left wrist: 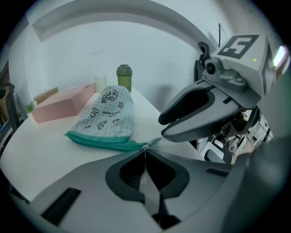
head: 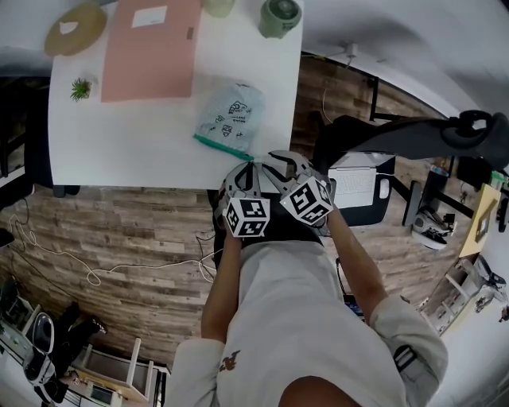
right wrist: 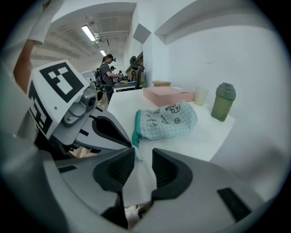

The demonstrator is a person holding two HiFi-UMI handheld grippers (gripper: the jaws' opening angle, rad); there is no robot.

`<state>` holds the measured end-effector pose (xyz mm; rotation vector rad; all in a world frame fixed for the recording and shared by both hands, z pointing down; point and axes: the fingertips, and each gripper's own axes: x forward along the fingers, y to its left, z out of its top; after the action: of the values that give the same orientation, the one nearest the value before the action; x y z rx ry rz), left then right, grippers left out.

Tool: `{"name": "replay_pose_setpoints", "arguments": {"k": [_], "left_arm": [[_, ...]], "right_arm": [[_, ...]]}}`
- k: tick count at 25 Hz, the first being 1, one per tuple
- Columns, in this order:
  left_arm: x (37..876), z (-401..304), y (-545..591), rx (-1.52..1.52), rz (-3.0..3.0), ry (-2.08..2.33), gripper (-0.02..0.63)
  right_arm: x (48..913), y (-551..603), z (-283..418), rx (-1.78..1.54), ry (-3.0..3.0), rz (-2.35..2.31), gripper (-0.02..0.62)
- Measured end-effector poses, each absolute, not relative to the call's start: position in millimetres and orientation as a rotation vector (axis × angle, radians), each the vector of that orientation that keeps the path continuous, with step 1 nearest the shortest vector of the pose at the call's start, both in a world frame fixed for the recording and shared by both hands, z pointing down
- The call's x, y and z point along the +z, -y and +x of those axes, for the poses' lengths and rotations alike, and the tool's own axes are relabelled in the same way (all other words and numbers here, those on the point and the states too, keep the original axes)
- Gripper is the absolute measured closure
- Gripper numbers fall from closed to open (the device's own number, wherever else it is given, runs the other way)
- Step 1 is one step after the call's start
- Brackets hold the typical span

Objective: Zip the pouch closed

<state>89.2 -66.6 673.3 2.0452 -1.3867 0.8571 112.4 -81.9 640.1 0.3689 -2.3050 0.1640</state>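
1. The pouch [head: 231, 118] lies flat on the white table [head: 119, 143], at its near right corner; its checked cloth runs away from you and its teal zipper [left wrist: 97, 142] lies along the near edge
2. Your left gripper [left wrist: 145, 152] has its jaws fully together, tips right at the right end of the zipper, where a small silver pull sticks out; whether they pinch the teal tail there cannot be told
3. Your right gripper [right wrist: 138, 159] has its jaws part open with a clear gap between them; the pouch's near corner sits just off the left jaw tip, and nothing is clamped
4. Both grippers point down at that same corner, side by side and nearly touching, the left one's tips just left of the right one's
5. Farther off, a pink box [head: 151, 52] lies left of the pouch; a green bottle [head: 280, 16] stands at the far right edge with a pale cup [left wrist: 100, 83] to its left; a small plant [head: 79, 87] sits at the table's left side
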Motion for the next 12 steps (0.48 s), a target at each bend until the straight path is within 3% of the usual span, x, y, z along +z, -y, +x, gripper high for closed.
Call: {"name": "replay_pose_setpoints", "arguments": {"k": [12], "left_arm": [[662.2,86.5,62.8,0.808,2.115,1.291,0.607]], "right_arm": [[654.1,69.6,93.4,0.017,2.256,0.254,0.484]]}}
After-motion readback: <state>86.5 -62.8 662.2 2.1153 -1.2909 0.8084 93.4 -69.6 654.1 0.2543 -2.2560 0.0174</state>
